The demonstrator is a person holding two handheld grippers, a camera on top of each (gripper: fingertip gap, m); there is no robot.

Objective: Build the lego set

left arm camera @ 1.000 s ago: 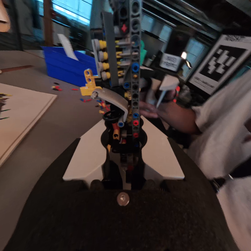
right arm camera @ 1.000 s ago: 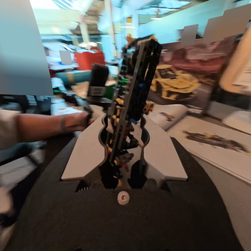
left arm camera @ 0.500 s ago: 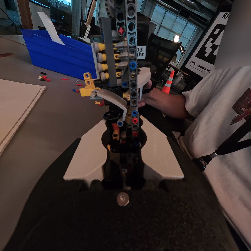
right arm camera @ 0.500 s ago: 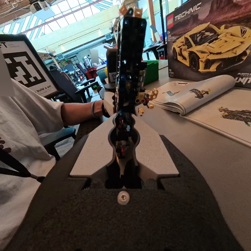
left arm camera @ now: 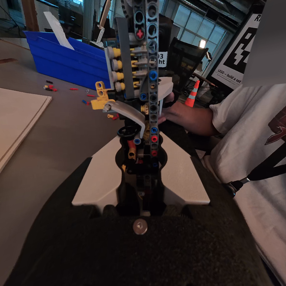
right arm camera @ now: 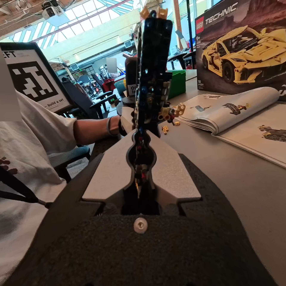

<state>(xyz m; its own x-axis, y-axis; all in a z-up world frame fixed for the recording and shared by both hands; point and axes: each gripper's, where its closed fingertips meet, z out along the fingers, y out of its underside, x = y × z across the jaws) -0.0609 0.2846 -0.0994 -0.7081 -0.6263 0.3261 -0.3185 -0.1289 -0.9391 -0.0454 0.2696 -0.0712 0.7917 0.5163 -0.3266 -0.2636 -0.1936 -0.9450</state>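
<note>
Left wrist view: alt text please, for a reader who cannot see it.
The left gripper is shut on a tall, partly built grey, black and yellow lego assembly held upright above a grey table. Behind lie scattered small lego pieces and a blue plastic bin.

So the shaky swinging from a second ago has settled. The lego assembly [right arm camera: 152, 74], which leaned over to the right between the right gripper [right arm camera: 141, 139] fingers, now stands nearly upright, and those fingers have pinched in tighter.

surface: grey table [left arm camera: 46, 139] | on it: blue bin [left arm camera: 65, 58]; open instruction booklet [right arm camera: 232, 111]; set box [right arm camera: 241, 46]; loose small pieces [left arm camera: 51, 87], probably pins
</note>
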